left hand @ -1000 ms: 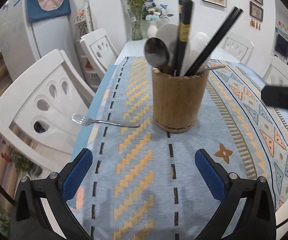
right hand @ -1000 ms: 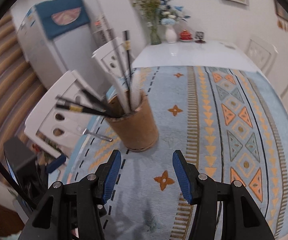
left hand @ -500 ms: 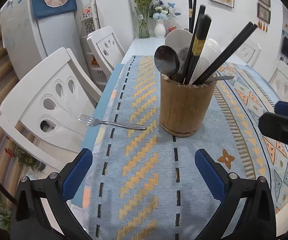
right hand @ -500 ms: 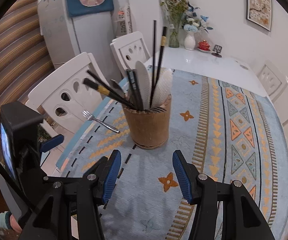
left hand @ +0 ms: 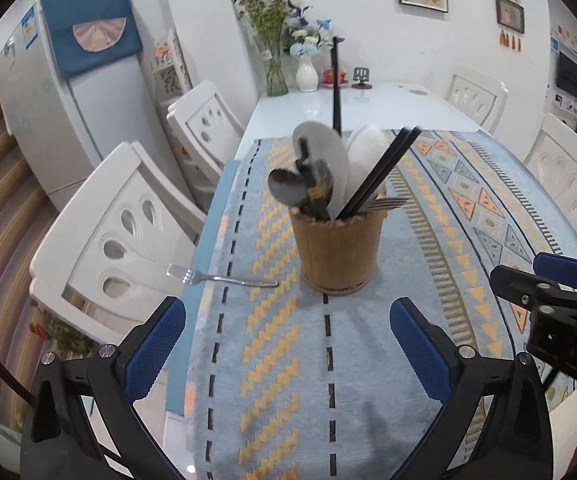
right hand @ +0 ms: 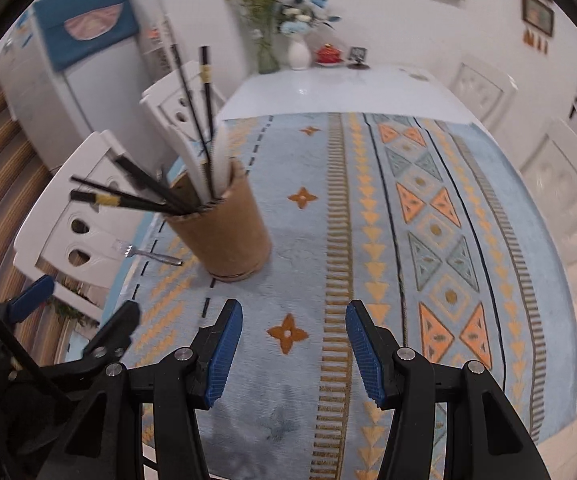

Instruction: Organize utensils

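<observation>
Blue patterned cloth (left hand: 280, 380) on white table (left hand: 368, 100), chairs (left hand: 120, 232) round.

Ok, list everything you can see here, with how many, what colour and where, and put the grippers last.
utensil holder: one, tan, upright on the tablecloth.
chopsticks: several, black, standing and leaning in the holder.
spoon: one, metal, in the holder, bowl up.
white utensils: two, white, in the holder.
fork: one, metal, flat on the cloth left of the holder, tines past the table edge.
tablecloth: one, light blue with orange patterns, covering the table.
chairs: at least four, white, around the table.
vases with flowers: two, far end of the table.
fridge: one, white, blue cover on top, far left.
left gripper: black with blue pads, open, empty.
right gripper: black with blue pads, open, empty.
</observation>
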`<act>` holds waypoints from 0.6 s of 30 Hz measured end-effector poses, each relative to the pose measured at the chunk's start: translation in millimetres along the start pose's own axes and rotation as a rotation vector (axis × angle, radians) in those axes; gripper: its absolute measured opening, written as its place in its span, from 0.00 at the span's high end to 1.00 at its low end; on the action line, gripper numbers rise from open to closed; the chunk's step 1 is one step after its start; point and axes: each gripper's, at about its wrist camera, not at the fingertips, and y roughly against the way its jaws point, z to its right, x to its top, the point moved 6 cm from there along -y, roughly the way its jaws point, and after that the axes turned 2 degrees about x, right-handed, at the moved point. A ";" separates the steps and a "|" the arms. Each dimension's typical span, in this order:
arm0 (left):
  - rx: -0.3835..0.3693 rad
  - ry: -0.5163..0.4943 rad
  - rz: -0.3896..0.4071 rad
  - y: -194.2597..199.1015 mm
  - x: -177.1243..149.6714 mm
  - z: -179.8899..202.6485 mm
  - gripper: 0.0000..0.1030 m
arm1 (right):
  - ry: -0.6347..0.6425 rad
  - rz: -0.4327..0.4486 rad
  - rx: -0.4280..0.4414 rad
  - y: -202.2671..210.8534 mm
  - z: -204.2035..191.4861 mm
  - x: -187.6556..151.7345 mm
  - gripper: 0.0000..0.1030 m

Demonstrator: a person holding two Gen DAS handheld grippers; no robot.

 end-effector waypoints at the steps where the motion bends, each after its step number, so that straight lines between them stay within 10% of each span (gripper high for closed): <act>1: -0.037 -0.008 -0.002 1.0 -0.6 3.1 0.01 | -0.002 -0.008 -0.015 -0.5 2.4 0.8 0.50; 18: -0.032 -0.026 0.030 12.4 16.9 17.5 0.01 | 0.013 -0.036 -0.179 15.4 42.8 2.6 0.49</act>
